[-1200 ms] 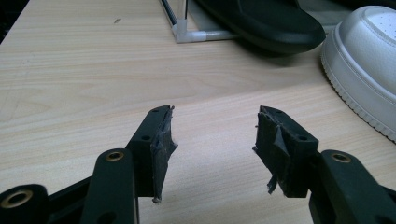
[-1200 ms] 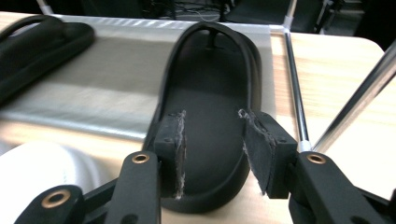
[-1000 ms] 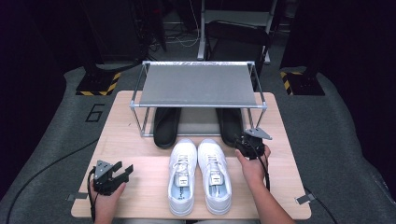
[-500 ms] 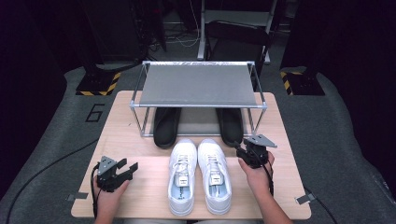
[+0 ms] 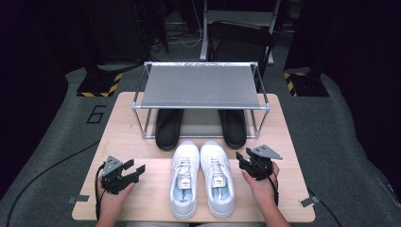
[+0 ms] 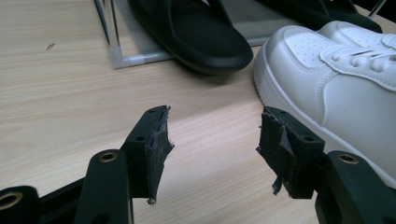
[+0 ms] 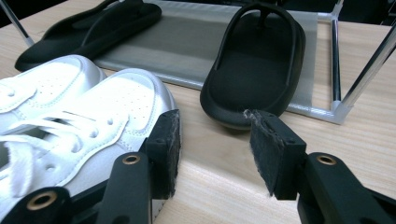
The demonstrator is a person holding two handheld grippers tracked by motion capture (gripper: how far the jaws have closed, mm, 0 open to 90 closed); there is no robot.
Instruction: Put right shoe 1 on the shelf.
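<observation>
A pair of white sneakers [image 5: 202, 177] stands side by side on the wooden table [image 5: 151, 194], toes toward the metal shoe rack [image 5: 200, 87], just in front of the two black slippers [image 5: 169, 127] lying under that rack. The left gripper [image 5: 137, 171] hovers well left of the sneakers, jaws apart and just opening further, nothing between them. The right gripper [image 5: 242, 160] sits just right of the sneakers, jaws likewise apart, just widened, empty

A metal shoe rack [image 5: 200, 87] sits at the back of the wooden table [image 5: 142, 198], with two black slippers [image 5: 168, 128] tucked under its shelf.
</observation>
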